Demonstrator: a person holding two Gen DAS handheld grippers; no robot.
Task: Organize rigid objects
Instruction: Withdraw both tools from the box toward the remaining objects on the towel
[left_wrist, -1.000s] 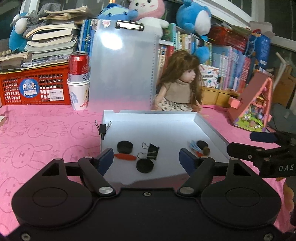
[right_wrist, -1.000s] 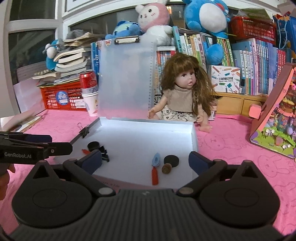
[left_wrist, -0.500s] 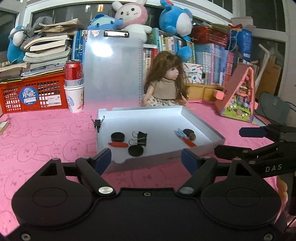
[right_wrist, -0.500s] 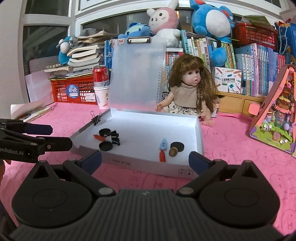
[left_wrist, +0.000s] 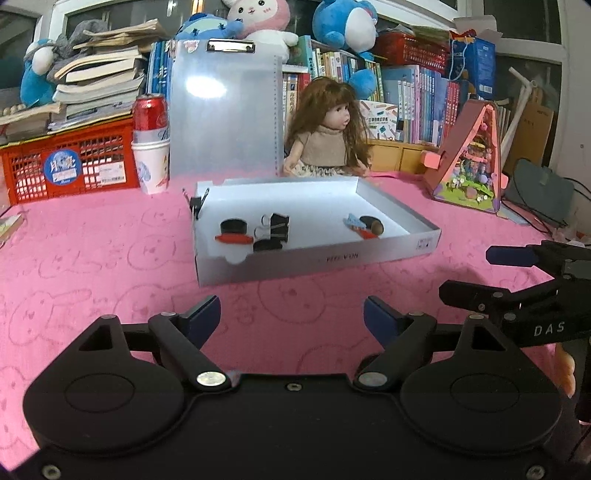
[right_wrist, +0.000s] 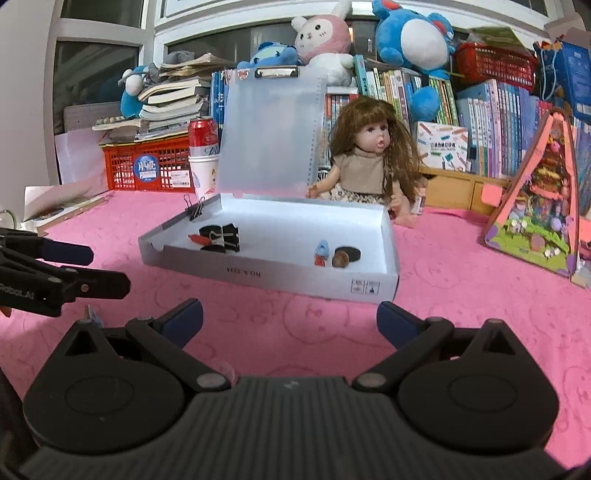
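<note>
Two low wrist views, side by side (near tabletop) — both facing white tray.

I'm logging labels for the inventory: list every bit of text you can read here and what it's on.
"DAS": body of the right tongs.
"Robot.AI", start cut off: body of the left tongs.
White box front: upside-down print, not legible.
Red crate sticker, soda can, book spines: too small or blurred.

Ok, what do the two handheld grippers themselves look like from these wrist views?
Both are black two-finger tools with blue pads. The left gripper has a smooth housing; seen from the right camera it bears white "Robot.AI" lettering. The right gripper has a ribbed housing and reads "DAS" from the left camera.
</note>
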